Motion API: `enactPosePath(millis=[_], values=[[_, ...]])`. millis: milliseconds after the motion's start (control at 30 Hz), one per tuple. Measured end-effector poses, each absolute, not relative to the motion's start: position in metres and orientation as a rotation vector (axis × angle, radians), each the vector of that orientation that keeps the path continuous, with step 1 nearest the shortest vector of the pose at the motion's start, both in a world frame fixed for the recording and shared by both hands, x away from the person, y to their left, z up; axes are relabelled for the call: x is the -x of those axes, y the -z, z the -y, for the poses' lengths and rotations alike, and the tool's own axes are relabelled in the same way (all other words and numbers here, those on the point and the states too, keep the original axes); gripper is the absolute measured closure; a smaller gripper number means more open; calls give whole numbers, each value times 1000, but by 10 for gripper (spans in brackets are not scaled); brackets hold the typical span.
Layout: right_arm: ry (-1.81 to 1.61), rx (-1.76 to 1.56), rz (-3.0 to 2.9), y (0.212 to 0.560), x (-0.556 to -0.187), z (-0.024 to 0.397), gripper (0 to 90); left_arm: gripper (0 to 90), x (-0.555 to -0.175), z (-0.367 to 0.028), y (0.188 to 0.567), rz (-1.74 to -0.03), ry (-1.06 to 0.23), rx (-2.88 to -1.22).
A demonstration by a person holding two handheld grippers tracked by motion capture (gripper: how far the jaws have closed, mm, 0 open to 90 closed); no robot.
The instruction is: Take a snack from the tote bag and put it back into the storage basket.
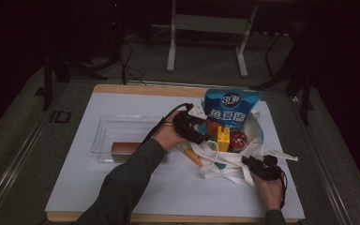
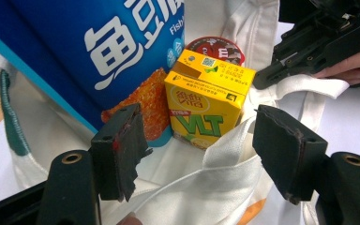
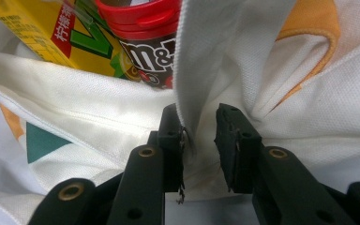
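A white canvas tote bag (image 1: 225, 161) lies open on the white-covered table (image 1: 122, 187), between the two hand-held tools. The left tool (image 1: 194, 131) sits at the bag's mouth with its jaws standing wide apart and nothing pressed between them; in the left gripper view the bag's rim (image 2: 206, 178) sags just ahead of its pads. Directly beyond that tool stands a yellow lemon-tea carton (image 2: 208, 98), upright inside the bag, with a blue fish-tofu snack packet (image 2: 98, 51) touching it on one side and a red-lidded M&M's tub (image 3: 147, 33) just behind it.

The right tool (image 1: 258, 165) is at the near corner of the bag, on the opposite side of the contents from the left tool. In the right gripper view its jaws (image 3: 199, 140) straddle a fold of the bag's white strap (image 3: 206, 56): the cloth lies against one pad, while a narrow gap shows before the other, so whether the fold is truly clamped cannot be told.

Well off to the far side of the left tool, behind the person's forearm (image 1: 131, 173), a clear plastic tray (image 1: 117, 131) holds a brown oblong item (image 1: 126, 147).
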State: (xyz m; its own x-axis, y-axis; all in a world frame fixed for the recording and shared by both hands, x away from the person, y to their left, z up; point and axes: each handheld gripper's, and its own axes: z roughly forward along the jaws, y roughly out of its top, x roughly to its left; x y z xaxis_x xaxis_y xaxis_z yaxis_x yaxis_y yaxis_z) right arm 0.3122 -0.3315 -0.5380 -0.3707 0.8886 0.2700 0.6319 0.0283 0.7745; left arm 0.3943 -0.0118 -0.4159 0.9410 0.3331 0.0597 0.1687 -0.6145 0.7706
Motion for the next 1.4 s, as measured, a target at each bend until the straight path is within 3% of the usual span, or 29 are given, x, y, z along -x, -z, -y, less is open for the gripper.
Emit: enactPosePath(millis=[1067,1400], values=[[-1265,-1561,-2023,538,-312,332,716,335,-409,31,431,-365,-226,-2288],[-1267,-1564,-2024,538,-312,332,716,299,-409,33,435,-339,-179,-2279]])
